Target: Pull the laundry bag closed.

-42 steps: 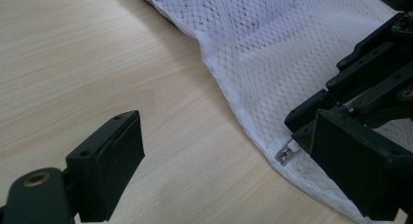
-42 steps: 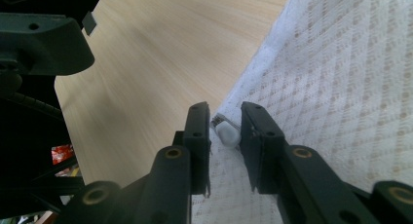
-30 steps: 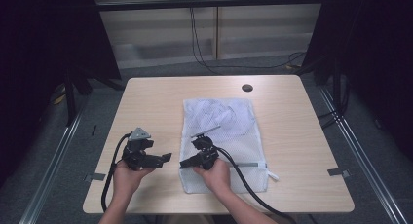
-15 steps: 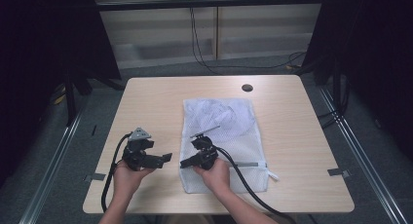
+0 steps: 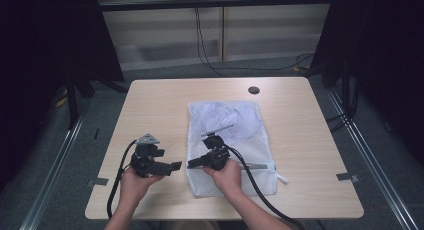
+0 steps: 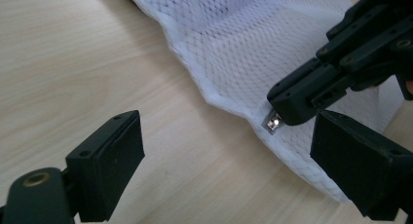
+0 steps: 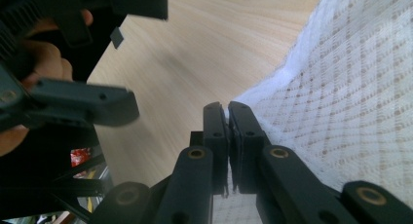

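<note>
A white mesh bag (image 5: 235,125) lies flat on the wooden table (image 5: 160,105), right of centre. My right gripper (image 5: 192,164) points left at the bag's near left edge. Its jaws are shut on a small metal zipper pull (image 6: 272,122) at the hem, and the right gripper view shows the right gripper (image 7: 227,109) pinching a sliver of white fabric. My left gripper (image 5: 175,166) faces it from the left, just off the bag, over bare wood. In its own view the left gripper (image 6: 234,151) stands wide open with nothing between the pads.
A black round cap (image 5: 254,90) sits near the table's far right edge. Black cables trail from both grippers toward the near edge. A grey strip (image 5: 260,166) lies across the bag's near end. Bare wood stretches left of the bag.
</note>
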The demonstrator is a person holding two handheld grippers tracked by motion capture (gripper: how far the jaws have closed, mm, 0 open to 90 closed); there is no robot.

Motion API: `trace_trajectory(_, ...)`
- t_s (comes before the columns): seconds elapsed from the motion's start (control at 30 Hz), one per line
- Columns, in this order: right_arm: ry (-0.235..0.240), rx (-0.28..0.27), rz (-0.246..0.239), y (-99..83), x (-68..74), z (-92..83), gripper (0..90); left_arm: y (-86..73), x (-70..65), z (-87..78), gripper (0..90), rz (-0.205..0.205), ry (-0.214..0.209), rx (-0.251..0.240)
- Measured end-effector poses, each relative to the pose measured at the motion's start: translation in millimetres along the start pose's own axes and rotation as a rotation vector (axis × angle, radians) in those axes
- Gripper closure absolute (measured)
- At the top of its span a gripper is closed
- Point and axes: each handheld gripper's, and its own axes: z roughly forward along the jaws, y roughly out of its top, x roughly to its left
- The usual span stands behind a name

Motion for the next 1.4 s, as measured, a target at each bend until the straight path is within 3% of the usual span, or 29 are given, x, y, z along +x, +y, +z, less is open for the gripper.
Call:
trace_trajectory(0.23,0.006,-0.012,0.01,1.2,-0.6,-5.8,86.6,-1.4,-5.0,10.4,13.1,-0.01,-0.05,0.02)
trace_trajectory(0.63,0.016,-0.033,0.011,2.3,0.1,-11.0,86.6,-4.8,-7.8,20.6,16.8,-0.079,-0.142,0.029)
trace_trajectory(0.9,0.012,-0.046,0.008,2.9,1.9,-12.8,86.6,-7.7,-8.6,27.4,26.0,-0.092,-0.202,0.06)
trace_trajectory(1.27,0.014,-0.055,0.005,3.3,3.9,-17.0,86.6,-9.1,-11.1,34.6,35.1,-0.102,-0.247,0.047)
trace_trajectory(1.4,0.017,-0.057,0.006,3.6,4.7,-18.6,86.6,-9.9,-13.9,37.6,35.7,-0.098,-0.236,0.036)
